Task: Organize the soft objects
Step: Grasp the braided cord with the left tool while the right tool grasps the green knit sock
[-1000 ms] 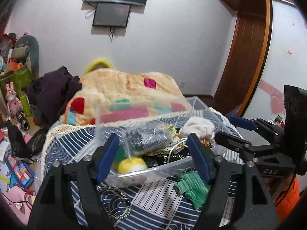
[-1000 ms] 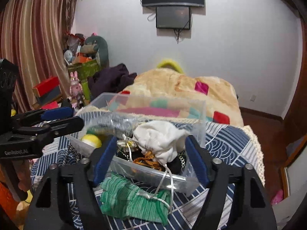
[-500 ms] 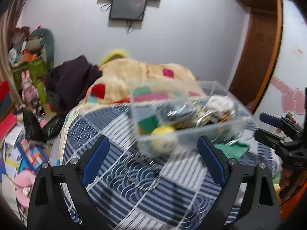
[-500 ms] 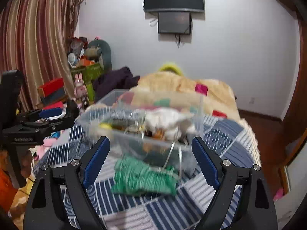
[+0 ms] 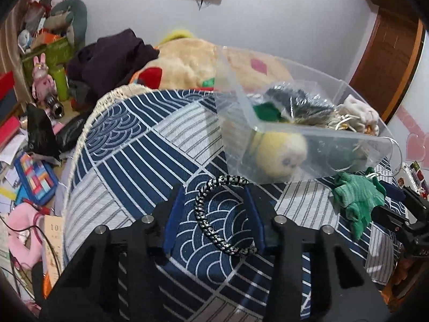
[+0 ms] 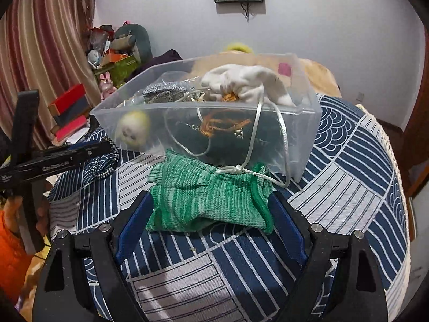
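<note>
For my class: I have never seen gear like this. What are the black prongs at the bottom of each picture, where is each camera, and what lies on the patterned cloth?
No robot here: a person holds a two-finger gripper in each hand, and a fisheye camera on each looks out along its fingers.

In the left wrist view, the left gripper straddles a black-and-white braided loop lying on the blue patterned cloth. Its jaws have just been closing, but the pads do not yet press it.

In the right wrist view, the right gripper stands open around a green knitted piece, not gripping it.

Behind both stands a clear plastic bin holding a yellow plush toy, a white pouch and other soft things.
</note>
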